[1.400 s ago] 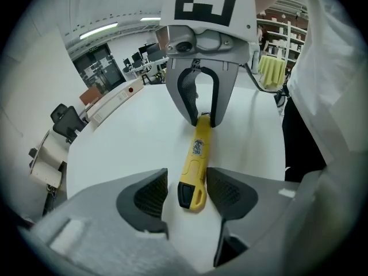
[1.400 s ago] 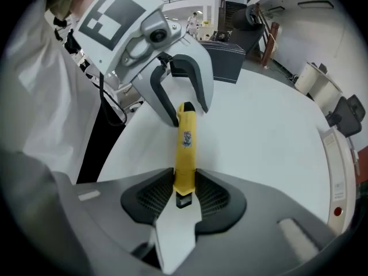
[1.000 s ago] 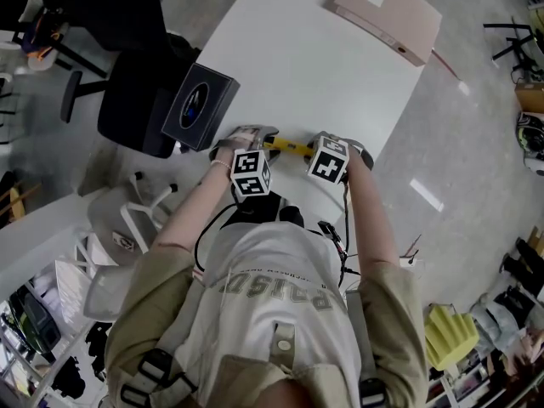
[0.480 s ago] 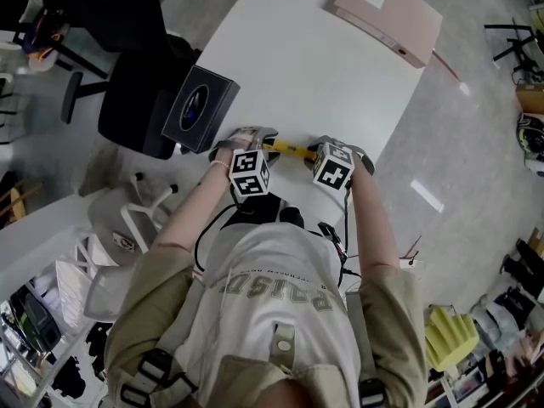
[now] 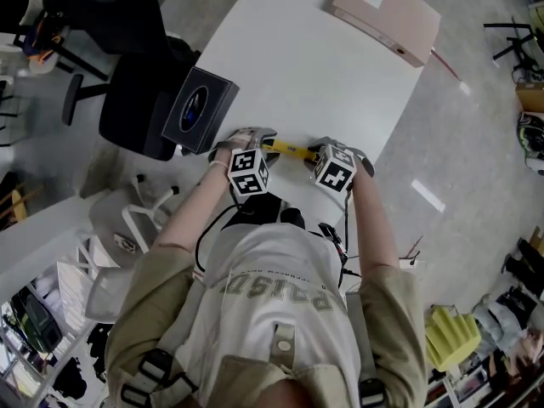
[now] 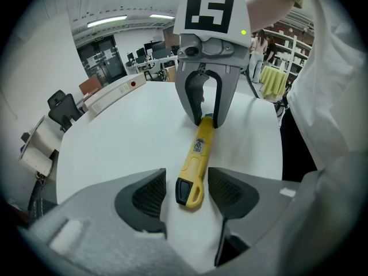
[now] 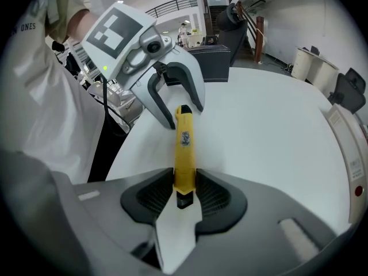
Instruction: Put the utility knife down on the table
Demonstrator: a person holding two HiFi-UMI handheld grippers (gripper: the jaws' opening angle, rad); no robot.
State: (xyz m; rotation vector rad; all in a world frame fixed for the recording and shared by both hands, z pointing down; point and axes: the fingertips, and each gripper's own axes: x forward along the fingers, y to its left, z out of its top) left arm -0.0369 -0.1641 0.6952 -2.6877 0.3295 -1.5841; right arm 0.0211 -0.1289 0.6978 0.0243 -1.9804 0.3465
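Observation:
A yellow utility knife [image 5: 289, 149] with black ends stretches between my two grippers, low over the white table [image 5: 323, 66]; whether it rests on the surface I cannot tell. My right gripper [image 7: 184, 191] is shut on one end of the knife [image 7: 184, 148], its pads pressing both sides. My left gripper [image 6: 187, 191] stands open around the other end of the knife [image 6: 198, 148], with a gap at each pad. In the head view the left gripper [image 5: 255, 140] and the right gripper [image 5: 319, 153] face each other near the table's front edge.
A black box [image 5: 197, 109] sits at the table's left edge beside a black chair [image 5: 127, 100]. A flat beige case [image 5: 387, 11] lies at the far end. Grey floor surrounds the table on the right.
The right gripper's marker cube has tilted slightly. The knife and the left gripper have stayed where they were.

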